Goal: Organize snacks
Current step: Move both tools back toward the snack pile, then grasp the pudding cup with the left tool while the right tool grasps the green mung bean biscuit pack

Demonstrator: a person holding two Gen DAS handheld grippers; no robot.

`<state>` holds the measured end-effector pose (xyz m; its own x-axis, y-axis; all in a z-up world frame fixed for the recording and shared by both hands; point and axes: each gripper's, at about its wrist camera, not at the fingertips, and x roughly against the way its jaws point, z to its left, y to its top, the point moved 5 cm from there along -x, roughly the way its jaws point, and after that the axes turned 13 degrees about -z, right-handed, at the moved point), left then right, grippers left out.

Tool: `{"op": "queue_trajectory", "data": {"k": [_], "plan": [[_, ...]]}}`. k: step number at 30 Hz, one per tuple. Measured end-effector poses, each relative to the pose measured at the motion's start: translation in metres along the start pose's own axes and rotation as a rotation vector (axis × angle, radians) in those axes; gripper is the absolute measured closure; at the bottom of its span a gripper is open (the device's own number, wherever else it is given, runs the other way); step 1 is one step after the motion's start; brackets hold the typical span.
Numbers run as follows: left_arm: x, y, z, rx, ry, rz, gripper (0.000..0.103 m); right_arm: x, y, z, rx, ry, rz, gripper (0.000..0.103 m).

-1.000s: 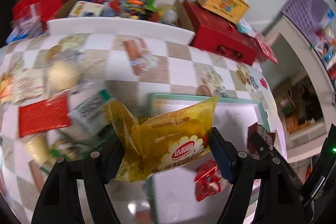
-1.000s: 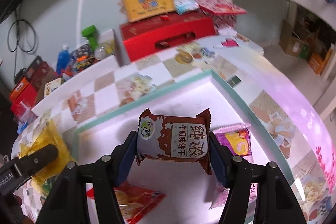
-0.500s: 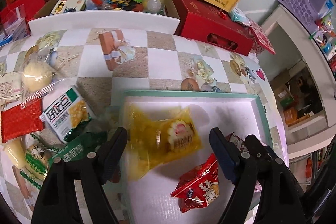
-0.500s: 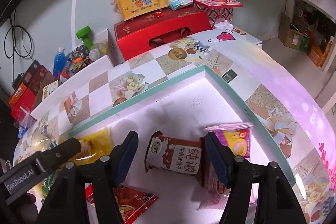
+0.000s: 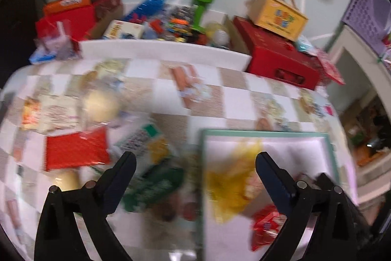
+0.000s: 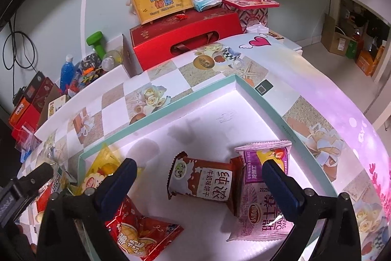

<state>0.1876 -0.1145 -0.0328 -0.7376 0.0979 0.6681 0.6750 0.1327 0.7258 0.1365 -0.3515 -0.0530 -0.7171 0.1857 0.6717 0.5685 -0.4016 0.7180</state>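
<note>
Both tongs are held apart and empty. The left tongs [image 5: 195, 163] are aimed at the loose green packet [image 5: 156, 185] on the counter [image 5: 156, 94], just outside the tray [image 6: 185, 92]; the right tongs [image 6: 199, 169] hover over the brown biscuit packet [image 6: 202, 181], lying crosswise inside it.

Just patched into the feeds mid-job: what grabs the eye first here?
The shallow white tray with a mint-green rim fills the right wrist view, holding a brown-and-white biscuit packet, a purple wafer-roll packet, a red snack bag and a yellow wrapper. Behind it, a yellow handled gift box sits on a long red carton.
</note>
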Motion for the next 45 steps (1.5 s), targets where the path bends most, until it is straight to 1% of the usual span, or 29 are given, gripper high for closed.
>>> {"op": "queue_trajectory", "data": {"k": [4, 7, 9, 14, 18, 23, 26, 32, 39, 45], "plan": [[-0.004, -0.003, 0.017, -0.024, 0.067, 0.012, 0.005, 0.001, 0.0, 0.002, -0.004, 0.017, -0.006, 0.0], [-0.001, -0.005, 0.028, -0.032, 0.094, -0.012, 0.005, 0.004, 0.001, 0.008, -0.003, 0.04, -0.023, 0.0], [0.001, -0.004, 0.039, -0.036, 0.126, -0.022, 0.005, 0.006, 0.002, 0.014, 0.014, 0.046, -0.039, 0.0], [0.008, -0.004, 0.065, -0.012, 0.178, -0.021, 0.005, 0.012, 0.005, 0.028, 0.032, 0.068, -0.071, 0.0], [0.015, -0.008, 0.091, 0.028, 0.215, -0.002, 0.005, 0.015, 0.003, 0.044, 0.047, 0.098, -0.067, 0.0], [0.027, -0.013, 0.129, 0.093, 0.278, 0.009, 0.005, 0.021, -0.001, 0.076, 0.093, 0.165, -0.054, 0.0], [0.037, -0.014, 0.152, 0.134, 0.314, 0.008, 0.005, 0.026, -0.005, 0.101, 0.114, 0.23, -0.045, 0.0], [0.05, -0.019, 0.182, 0.162, 0.374, 0.021, 0.005, 0.033, -0.027, 0.153, 0.183, 0.339, 0.013, 0.0], [0.056, -0.033, 0.213, 0.245, 0.4, 0.051, 0.005, 0.037, -0.059, 0.2, 0.262, 0.43, 0.087, 0.0], [0.046, -0.039, 0.218, 0.305, 0.358, 0.077, 0.005, 0.03, -0.08, 0.218, 0.295, 0.444, 0.138, 0.0]]}}
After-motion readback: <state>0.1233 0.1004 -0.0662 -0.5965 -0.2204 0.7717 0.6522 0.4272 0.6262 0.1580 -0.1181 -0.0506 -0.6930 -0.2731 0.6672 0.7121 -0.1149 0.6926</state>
